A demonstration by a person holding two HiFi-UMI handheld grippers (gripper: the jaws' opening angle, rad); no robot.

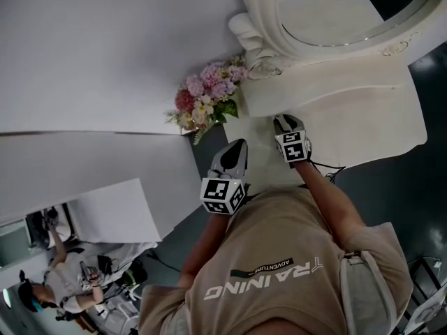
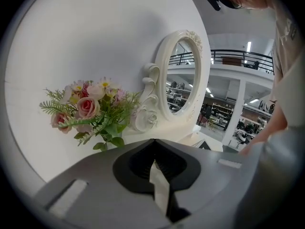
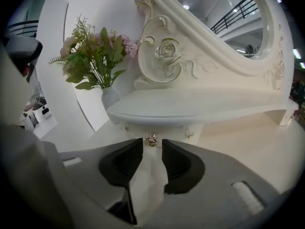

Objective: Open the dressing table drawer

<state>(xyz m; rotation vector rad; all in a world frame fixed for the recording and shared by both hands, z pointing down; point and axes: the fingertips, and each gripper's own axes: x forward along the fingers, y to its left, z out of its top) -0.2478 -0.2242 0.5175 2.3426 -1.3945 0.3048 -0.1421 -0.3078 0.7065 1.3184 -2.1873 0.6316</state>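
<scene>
Two tools, one job: my right hand-held gripper [image 3: 152,146] has its jaws apart and holds nothing. I have lined it up so the small metal knob [image 3: 151,139] of the drawer [image 3: 169,129] sits in the gap at their tips, not yet pinched. That drawer is tucked under the raised shelf [image 3: 190,106] on the dressing table surface [image 3: 257,142]. My left hand-held gripper [image 2: 153,147] hangs near the flowers [image 2: 90,109], jaws together and empty, clear of the pull, I judge.
</scene>
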